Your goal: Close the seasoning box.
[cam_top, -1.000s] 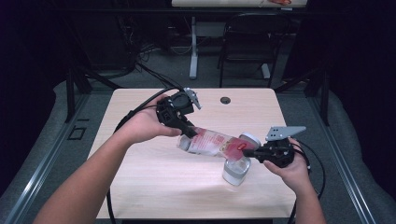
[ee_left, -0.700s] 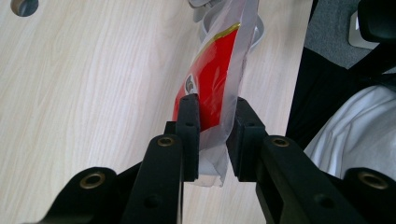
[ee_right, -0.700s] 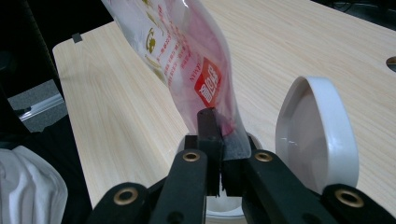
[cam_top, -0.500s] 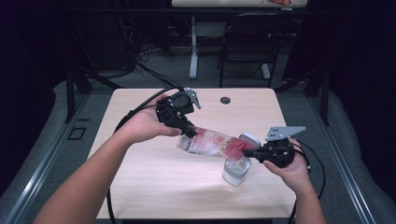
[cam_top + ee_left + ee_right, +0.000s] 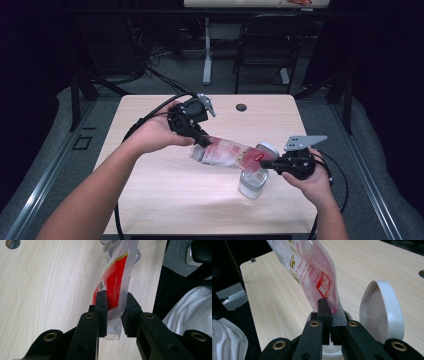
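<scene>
The left gripper [image 5: 113, 312] has its jaws clamped on one end of a clear plastic pouch with red print [image 5: 227, 151]; the right gripper [image 5: 330, 315] pinches the other end over a clear lidded jar [image 5: 252, 182] on the counter [image 5: 165, 195]. Slick film could slip from the jaws — spilling beside the jar. The pouch hangs slack, crinkled, glossy.
</scene>
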